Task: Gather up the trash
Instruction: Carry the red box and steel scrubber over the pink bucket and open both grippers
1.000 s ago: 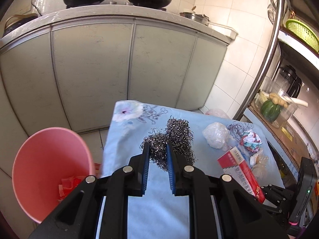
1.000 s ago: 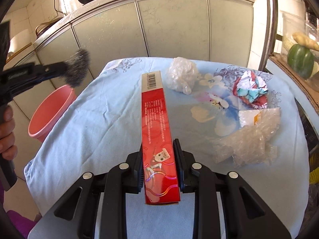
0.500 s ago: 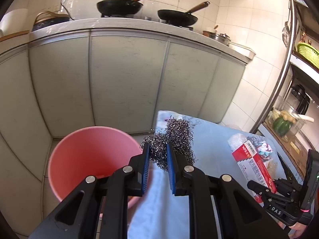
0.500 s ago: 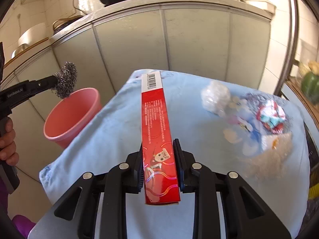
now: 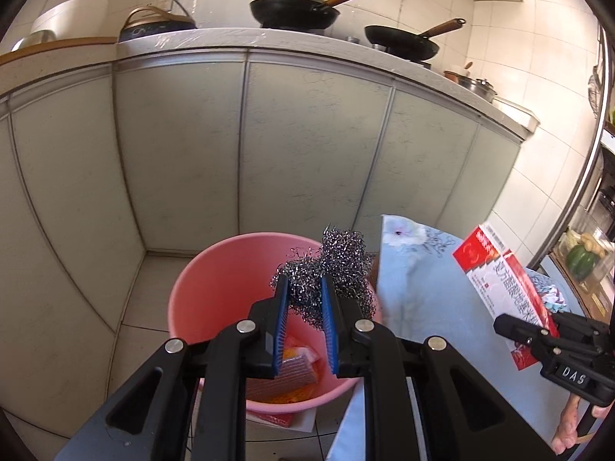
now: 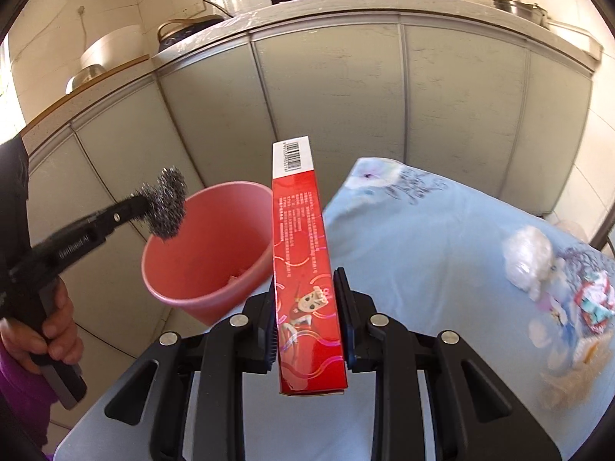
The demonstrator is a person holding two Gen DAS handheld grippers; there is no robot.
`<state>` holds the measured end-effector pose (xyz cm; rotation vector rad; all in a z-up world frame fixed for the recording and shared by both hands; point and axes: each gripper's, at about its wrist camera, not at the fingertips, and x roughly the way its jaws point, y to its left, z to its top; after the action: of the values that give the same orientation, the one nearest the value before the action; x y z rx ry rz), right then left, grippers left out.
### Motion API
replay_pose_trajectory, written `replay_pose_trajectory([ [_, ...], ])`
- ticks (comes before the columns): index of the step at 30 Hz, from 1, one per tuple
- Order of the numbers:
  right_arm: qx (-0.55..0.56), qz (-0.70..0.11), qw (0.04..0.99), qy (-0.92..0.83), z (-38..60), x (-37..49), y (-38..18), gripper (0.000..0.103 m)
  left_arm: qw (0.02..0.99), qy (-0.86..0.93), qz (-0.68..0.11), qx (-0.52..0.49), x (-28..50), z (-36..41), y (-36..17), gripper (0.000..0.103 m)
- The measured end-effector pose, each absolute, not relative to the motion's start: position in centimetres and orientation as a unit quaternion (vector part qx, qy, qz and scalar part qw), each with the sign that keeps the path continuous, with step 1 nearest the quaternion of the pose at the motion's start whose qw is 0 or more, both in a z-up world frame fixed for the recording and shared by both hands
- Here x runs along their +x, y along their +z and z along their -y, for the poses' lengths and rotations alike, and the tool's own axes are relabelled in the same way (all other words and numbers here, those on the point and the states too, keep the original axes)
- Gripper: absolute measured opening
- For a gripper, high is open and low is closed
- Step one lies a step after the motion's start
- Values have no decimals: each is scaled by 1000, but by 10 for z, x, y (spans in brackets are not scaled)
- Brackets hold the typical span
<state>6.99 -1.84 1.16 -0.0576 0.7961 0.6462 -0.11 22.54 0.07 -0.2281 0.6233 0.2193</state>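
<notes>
The bench (image 6: 442,253) wears a pale blue flowered cloth (image 6: 392,207) — on it lie a crumpled clear plastic ball (image 6: 528,257), a wad of coloured paper (image 6: 594,299) and blurred clear wrapping at the near right edge. Beside the bench, on the tiled floor (image 5: 142,307), stands a pink bucket (image 5: 215,288).

Steel wool scrubber (image 5: 330,269), tangled grey wire, clamped in my left hand-held gripper (image 5: 303,303), hanging over the pink bin (image 5: 200,288). Long red carton (image 6: 305,269), white barcoded end pointing away, pinched near its lower end in my right hand-held gripper (image 6: 307,319). Bin stands upright on the floor, some orange scraps inside.
</notes>
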Motion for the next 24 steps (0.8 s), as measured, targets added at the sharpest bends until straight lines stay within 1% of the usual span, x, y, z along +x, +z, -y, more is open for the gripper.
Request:
replay_pose_trajectory([
  [12,-5,-425,826,369,-63,97,5,26,926,135,-334,-112,0,-246,-23,16],
  [20,7,-480,792,377,-106,111,-29,26,913,135,-371,-104,3,-240,-49,17],
  [22,5,-488,790,371,-113,113,-38,26,910,135,-378,-103,3,-238,-55,18],
  [24,8,-494,788,367,-118,114,-42,26,908,137,-382,-101,4,-237,-58,21],
])
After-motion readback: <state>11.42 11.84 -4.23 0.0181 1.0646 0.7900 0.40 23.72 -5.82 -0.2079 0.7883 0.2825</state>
